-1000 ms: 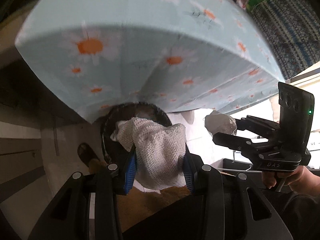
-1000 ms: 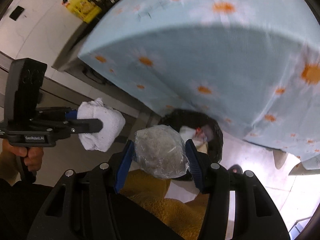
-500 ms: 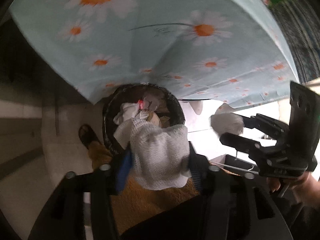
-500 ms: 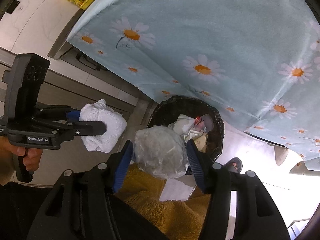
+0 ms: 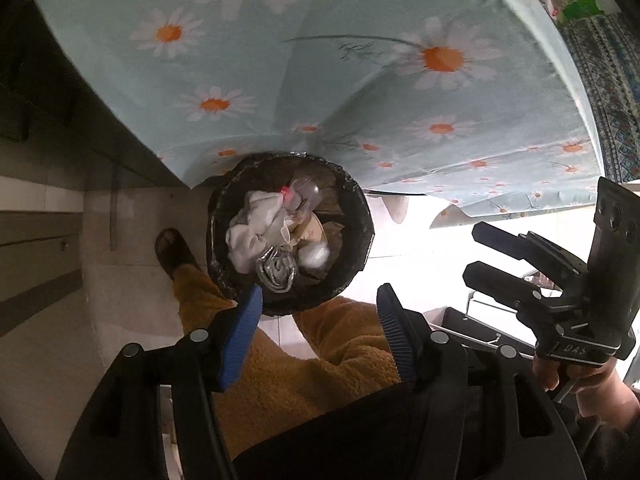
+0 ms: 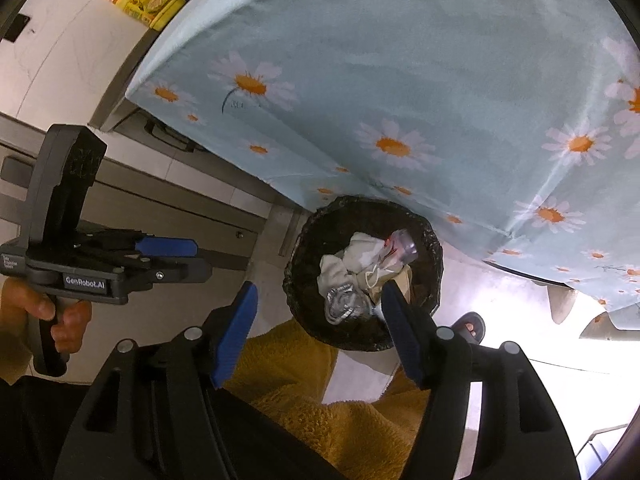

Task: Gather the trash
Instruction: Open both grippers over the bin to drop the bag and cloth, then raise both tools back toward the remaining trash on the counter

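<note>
"GenRobot.AI" on left tool [image 6: 176, 258]

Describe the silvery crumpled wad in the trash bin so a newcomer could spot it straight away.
Start at the daisy-print tablecloth; the round black trash bin stands on the floor just below its hanging edge. Inside, among pale rubbish, the crumpled wad lies at the near side of the heap. It alone is shiny grey and metallic, next to a soft white cloth.
</note>
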`<state>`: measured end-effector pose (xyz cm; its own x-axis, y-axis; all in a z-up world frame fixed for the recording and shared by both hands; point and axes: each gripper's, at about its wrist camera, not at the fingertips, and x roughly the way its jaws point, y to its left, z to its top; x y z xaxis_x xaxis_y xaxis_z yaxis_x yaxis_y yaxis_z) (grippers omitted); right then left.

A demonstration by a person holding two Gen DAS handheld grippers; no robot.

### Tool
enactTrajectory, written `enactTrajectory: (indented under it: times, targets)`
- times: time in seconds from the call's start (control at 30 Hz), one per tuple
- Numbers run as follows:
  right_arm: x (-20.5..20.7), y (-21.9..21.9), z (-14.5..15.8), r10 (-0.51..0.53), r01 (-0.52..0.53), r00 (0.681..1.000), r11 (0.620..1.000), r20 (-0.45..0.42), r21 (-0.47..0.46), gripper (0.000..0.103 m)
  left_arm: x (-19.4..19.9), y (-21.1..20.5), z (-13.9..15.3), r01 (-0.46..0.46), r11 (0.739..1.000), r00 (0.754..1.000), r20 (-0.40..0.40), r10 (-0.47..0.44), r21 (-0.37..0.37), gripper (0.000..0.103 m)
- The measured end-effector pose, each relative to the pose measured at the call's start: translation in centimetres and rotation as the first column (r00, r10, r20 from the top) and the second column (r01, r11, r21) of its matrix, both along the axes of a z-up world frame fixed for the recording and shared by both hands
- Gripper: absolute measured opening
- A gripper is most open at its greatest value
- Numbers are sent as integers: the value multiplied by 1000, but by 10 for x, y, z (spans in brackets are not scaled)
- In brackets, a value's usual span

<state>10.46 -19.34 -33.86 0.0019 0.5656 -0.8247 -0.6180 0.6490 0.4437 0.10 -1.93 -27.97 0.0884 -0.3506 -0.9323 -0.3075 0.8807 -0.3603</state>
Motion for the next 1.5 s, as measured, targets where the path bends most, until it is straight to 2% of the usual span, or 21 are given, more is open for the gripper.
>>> enactTrajectory:
  times: [0.17, 0.4, 0.5, 0.53, 0.57, 0.83, 1.03, 1.23, 1.3, 1.43, 1.5]
  targets:
    - [3, -10, 14, -15, 14, 999, 999, 37, 44, 64, 8, -9, 19, 36, 999, 999, 21, -36, 13, 58]
    - [6, -36, 52, -27, 8, 992, 987, 120, 158, 64, 22, -28, 57, 78, 992, 995, 60, -84, 96, 58]
    - [11, -46, 67, -29, -1, 990, 977, 140, 212, 64, 27, -35, 77, 71, 988, 993, 81, -83, 138, 60]
    - [13, -48, 71, -28, -6, 989, 974, 146, 226, 65, 28, -37, 86, 64, 986, 993, 92, -79, 154, 67]
    - [16, -50, 77, -27, -10, 988, 971, 150, 239, 67, 29, -39, 92, 55, 985, 992, 104, -73, 163, 70]
    - [40, -57, 131, -5, -69, 972, 949, 233, 309, 69, 35, -62, 144, -18, 972, 975, 221, -36, 235, 70]
    - [63, -58, 163, -76, -18, 964, 938, 257, 346, 69, 46, -58, 183, -48, 966, 938, 344, -44, 255, 70]
    - [78, -63, 174, -239, 160, 953, 919, 187, 362, 69, 58, -45, 208, -29, 965, 895, 437, -91, 262, 70]
    - [82, -63, 181, -284, 205, 942, 910, 180, 360, 69, 61, -38, 220, -20, 967, 865, 489, -112, 256, 70]
    - [90, -58, 201, -362, 279, 906, 902, 221, 331, 69, 72, -23, 231, -10, 973, 840, 531, -116, 229, 70]
    - [96, -55, 213, -394, 307, 880, 899, 267, 314, 69, 78, -15, 238, 2, 977, 819, 561, -123, 211, 70]
